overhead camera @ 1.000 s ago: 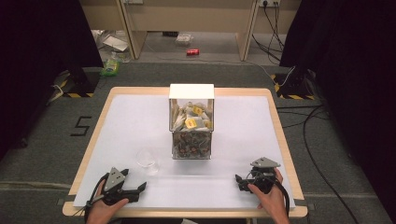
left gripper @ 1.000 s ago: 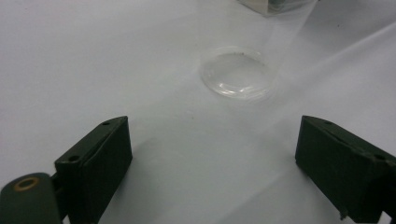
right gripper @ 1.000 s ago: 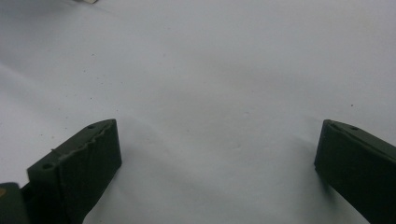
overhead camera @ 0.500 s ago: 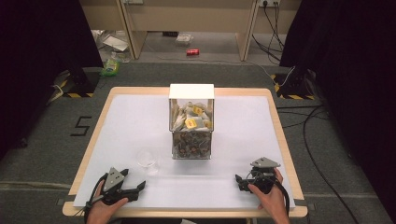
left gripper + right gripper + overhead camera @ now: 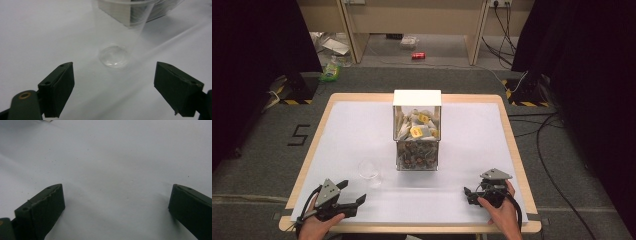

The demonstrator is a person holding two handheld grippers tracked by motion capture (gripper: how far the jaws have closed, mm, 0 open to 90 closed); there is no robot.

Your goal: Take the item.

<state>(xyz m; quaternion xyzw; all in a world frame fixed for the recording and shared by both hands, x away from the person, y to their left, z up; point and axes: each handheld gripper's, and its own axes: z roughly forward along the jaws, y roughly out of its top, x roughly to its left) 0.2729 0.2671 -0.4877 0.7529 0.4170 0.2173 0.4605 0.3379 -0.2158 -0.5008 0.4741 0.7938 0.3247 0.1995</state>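
left tool [image 5: 113, 82]: jaws apart, aimed at clear plastic cup [image 5: 117, 37] for grasp | right tool [image 5: 116, 202]: jaws apart, idle on surface [image 5: 362, 130]

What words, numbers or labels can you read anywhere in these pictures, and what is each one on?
"5": black mark on the grey floor left of the table.
Yellow tags inside the clear box: print too small to read.
Red can on the far floor: label too blurred to read.
Clear cup: no lettering seen.
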